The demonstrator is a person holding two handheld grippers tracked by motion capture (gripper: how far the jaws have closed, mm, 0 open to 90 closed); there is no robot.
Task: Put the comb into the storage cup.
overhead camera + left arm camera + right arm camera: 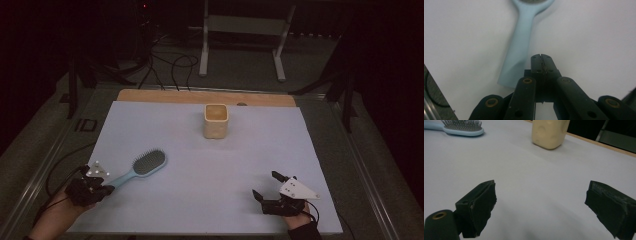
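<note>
A light blue hairbrush (142, 167) lies bristles up on the white sheet at the front left, its handle pointing toward my left gripper (107, 189). In the left gripper view the jaws of that gripper (541, 57) are pressed together with nothing between them, and the brush handle (520, 47) lies just beside them on the left. A cream square cup (216, 121) stands upright toward the far middle. My right gripper (265, 184) rests at the front right, open, jaws wide apart (544, 205) and empty. The right gripper view looks past them to the cup (550, 132) and the brush head (464, 128).
The white sheet (200, 200) covers a wooden board (150, 96) whose far edge shows. Beyond the table stand a metal frame (240, 25) and loose cables (170, 65) on the dark floor. Bare sheet lies between the brush, the cup and the right gripper.
</note>
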